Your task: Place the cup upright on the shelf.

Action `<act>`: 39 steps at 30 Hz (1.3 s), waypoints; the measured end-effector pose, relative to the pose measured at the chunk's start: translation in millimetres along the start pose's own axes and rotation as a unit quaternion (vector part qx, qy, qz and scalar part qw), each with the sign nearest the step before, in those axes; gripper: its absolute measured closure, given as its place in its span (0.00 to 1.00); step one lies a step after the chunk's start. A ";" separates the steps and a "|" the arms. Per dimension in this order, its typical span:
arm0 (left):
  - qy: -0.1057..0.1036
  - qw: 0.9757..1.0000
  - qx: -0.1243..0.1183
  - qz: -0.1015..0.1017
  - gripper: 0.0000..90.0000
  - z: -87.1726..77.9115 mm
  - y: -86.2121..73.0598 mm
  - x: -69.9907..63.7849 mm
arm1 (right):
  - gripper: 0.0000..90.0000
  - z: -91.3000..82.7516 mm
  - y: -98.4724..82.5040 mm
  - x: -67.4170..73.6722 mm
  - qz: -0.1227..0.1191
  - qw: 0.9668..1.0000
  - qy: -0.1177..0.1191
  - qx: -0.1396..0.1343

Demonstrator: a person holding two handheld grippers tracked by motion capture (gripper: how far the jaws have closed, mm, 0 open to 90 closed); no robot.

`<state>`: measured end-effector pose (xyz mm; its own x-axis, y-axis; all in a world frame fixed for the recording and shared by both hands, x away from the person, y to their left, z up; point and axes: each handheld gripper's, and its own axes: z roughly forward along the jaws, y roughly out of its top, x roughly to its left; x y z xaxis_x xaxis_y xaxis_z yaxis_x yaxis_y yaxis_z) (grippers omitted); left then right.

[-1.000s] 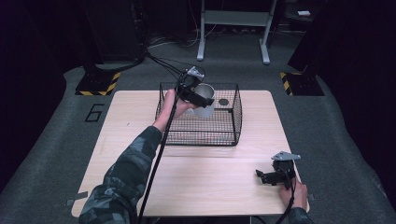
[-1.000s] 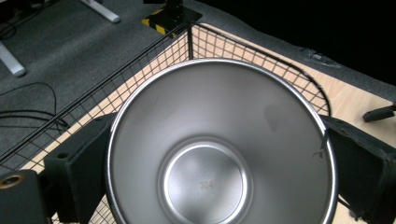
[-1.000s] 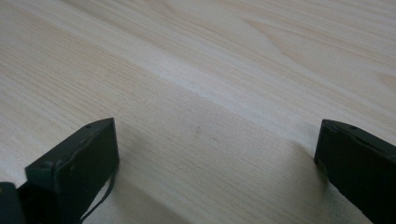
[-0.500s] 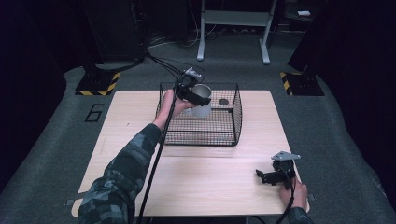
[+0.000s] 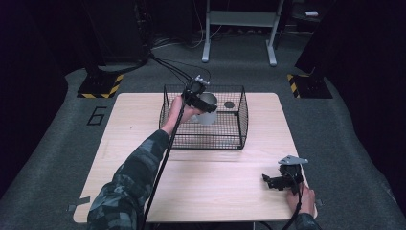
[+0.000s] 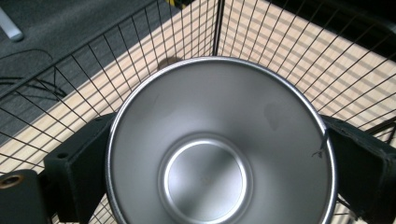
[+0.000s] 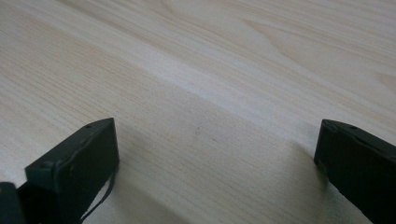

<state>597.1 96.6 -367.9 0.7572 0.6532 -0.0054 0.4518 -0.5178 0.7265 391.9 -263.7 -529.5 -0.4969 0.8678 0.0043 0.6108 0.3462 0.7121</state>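
A steel cup (image 5: 207, 109) hangs over the black wire basket (image 5: 239, 125) at the back of the table, and my left gripper (image 5: 202, 103) is shut on it. In the left gripper view the cup (image 6: 219, 144) opens toward the camera, with a black jaw pressed on each side of it and the basket wires (image 6: 140, 51) behind. A small dark round thing (image 5: 229, 104) lies on the basket floor at the back right. My right gripper (image 5: 271, 181) rests low at the front right of the table, open, with bare wood between its jaws (image 7: 215, 140).
The wooden table (image 5: 143, 182) has open room in front of the basket and on the left. Cables (image 5: 167, 67) trail from the back edge over the grey floor. A metal stand (image 5: 239, 28) rises behind the table.
The left gripper has carried the cup slightly right and lower over the basket. The right gripper has stayed put.
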 end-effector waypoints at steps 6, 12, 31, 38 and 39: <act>0.002 1.000 0.007 -0.001 0.07 10.8 -3.0 1.0 | 0.00 0.0 0.0 0.0 0.000 1.000 0.000 0.000; 0.004 1.000 0.017 -0.004 0.07 21.1 -7.8 2.9 | 0.00 0.0 0.0 0.0 0.001 1.000 0.000 0.000; 0.010 0.999 0.045 0.003 0.07 46.3 -15.9 4.3 | 0.00 0.2 0.1 0.1 0.001 1.000 -0.001 -0.002; 0.016 0.998 0.060 0.012 0.07 52.0 -17.5 6.4 | 0.00 0.3 0.1 0.0 0.001 1.000 -0.001 -0.002; 0.016 0.998 0.060 0.010 0.07 53.3 -18.2 7.1 | 0.00 0.1 0.1 0.3 0.003 1.000 0.000 -0.001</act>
<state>619.3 81.2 -417.8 0.7518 0.6586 0.0323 0.4916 -0.5924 0.6382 391.8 -263.4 -529.5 -0.4934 0.8697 0.0082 0.6128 0.3409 0.7129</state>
